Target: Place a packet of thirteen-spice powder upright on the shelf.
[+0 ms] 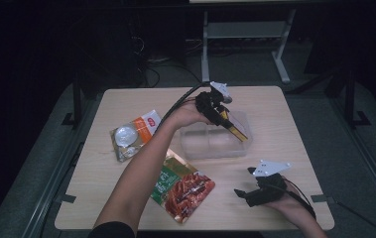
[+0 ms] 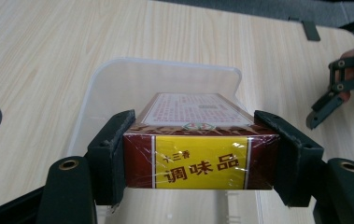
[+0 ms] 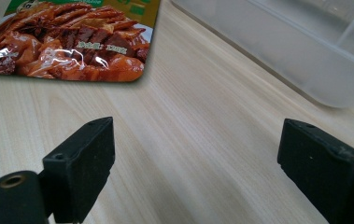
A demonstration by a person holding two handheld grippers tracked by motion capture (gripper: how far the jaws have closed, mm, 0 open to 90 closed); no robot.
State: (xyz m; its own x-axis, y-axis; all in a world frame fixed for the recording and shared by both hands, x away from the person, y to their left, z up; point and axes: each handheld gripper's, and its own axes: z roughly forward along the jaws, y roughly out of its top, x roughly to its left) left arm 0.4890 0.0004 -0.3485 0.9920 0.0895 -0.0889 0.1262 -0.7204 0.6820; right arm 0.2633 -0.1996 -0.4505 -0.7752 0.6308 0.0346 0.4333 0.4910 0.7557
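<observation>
My left gripper (image 2: 200, 156) is shut on a dark red and yellow seasoning box (image 2: 200, 154), its pads pressing both short sides. In the high view the left gripper (image 1: 227, 121) holds the seasoning box (image 1: 236, 130) tilted over the clear plastic bin (image 1: 195, 144) at the table's middle. The clear bin (image 2: 118, 84) lies just beyond the box in the left gripper view. My right gripper (image 1: 242, 194) rests low at the table's front right, open, with bare wood between its jaws (image 3: 195, 163).
A red and green snack pouch (image 1: 183, 188) lies at the front middle, also as the pouch (image 3: 67, 39) ahead of the right gripper. An orange and silver packet (image 1: 135, 134) lies left of the bin. The clear bin's wall (image 3: 296, 51) stands ahead right.
</observation>
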